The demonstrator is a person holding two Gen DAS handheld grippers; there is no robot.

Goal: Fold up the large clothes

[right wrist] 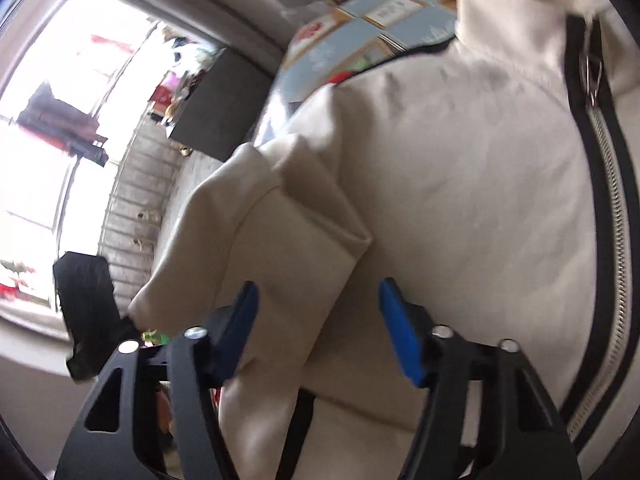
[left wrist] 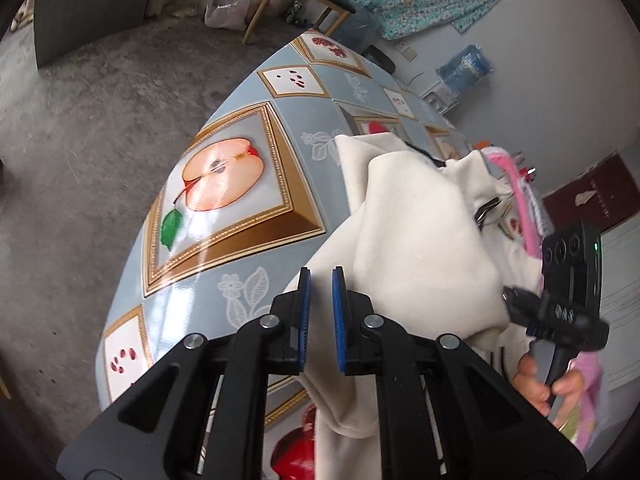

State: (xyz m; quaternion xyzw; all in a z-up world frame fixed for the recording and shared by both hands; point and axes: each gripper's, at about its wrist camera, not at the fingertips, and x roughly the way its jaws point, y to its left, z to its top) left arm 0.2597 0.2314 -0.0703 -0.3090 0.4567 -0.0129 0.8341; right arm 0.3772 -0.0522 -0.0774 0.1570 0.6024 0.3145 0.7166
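The left gripper [left wrist: 321,280], nearly closed and empty, and the spread right gripper [right wrist: 318,292] flank the cream zip-front fleece jacket [left wrist: 420,240], seemingly ready to fold it on the fruit-patterned bench [left wrist: 240,220].

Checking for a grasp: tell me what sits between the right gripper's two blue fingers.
In the right wrist view, a folded sleeve of the cream jacket lies between the open right gripper fingers, which are not clamped on it.

Cream jacket [left wrist: 420,240] w/ black zip [right wrist: 600,200]; tablecloth [left wrist: 280,128] pale blue, gold-framed fruit pics.
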